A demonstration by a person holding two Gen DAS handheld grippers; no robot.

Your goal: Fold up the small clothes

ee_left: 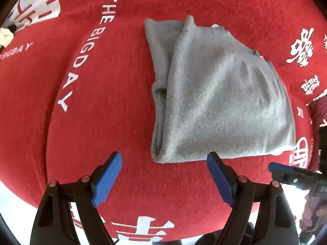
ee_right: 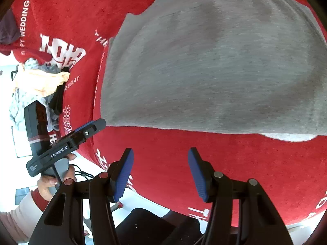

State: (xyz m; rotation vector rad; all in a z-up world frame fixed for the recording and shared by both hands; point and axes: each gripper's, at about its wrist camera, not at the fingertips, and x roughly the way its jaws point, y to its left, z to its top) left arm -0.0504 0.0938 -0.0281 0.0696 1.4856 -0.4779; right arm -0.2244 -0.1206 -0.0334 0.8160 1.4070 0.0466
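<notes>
A red cloth (ee_left: 114,94) printed with white lettering covers nearly the whole left wrist view and spreads under everything. On it, from the centre out toward two o'clock, lies the grey garment (ee_left: 220,102) — folded over on itself, its doubled edge running down the nine o'clock side, its near hem just beyond the fingertips. In the right wrist view the same garment (ee_right: 214,67) fills the upper half from twelve round to three o'clock, lying flat, its near edge straight across the middle.

A heap of other small clothes (ee_right: 38,83), pale orange, grey and black, sits at nine o'clock in the right wrist view, off the red cloth's edge.

The left gripper (ee_left: 164,174) stands at six o'clock with its blue pads spread wide, nothing between them, clear of the grey hem. A hand (ee_right: 55,180) holds its handle at eight o'clock in the right wrist view.

The right gripper (ee_right: 160,173) — also at six o'clock — is parted about halfway and empty, over bare red cloth.
</notes>
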